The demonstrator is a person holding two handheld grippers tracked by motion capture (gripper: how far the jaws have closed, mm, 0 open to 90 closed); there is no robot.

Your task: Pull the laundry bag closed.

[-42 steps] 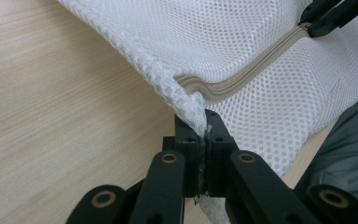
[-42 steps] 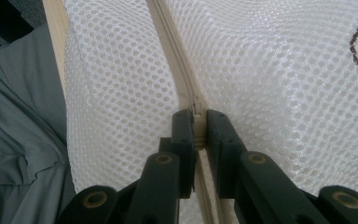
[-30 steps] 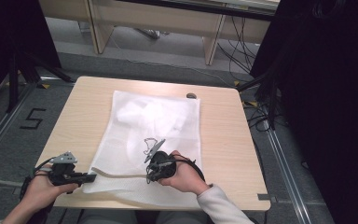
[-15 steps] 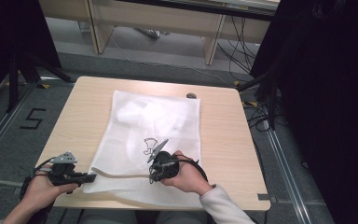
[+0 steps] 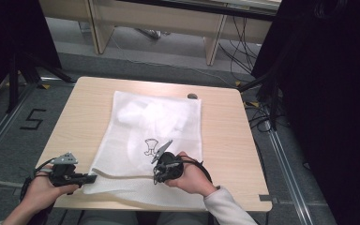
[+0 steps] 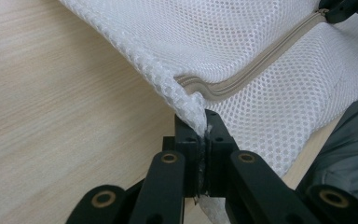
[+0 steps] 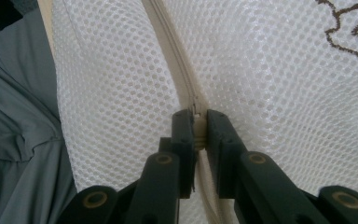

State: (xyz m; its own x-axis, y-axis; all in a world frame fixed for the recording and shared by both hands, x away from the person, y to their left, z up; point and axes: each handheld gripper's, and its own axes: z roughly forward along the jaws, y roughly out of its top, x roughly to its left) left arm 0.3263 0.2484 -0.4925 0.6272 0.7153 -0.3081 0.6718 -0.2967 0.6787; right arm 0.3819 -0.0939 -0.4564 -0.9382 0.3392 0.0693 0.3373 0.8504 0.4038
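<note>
Mesh bag point(image 5: 150, 140) lies on the wooden table point(image 5: 225, 136); left gripper point(image 6: 204, 130) clamps its corner; right gripper point(image 7: 198, 122) pinches the zip pull point(image 7: 198, 128); grey floor point(image 5: 168, 51) upper frame.

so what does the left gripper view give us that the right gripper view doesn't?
Left gripper view: the left tongs clamp the corner of the mesh bag at the zipper's end, with bare wooden table beside it. Right gripper view: the right tongs pinch the zipper pull, and a brown printed outline sits on the mesh. Both: white mesh, beige zipper, grey clothing at the edge.
</note>
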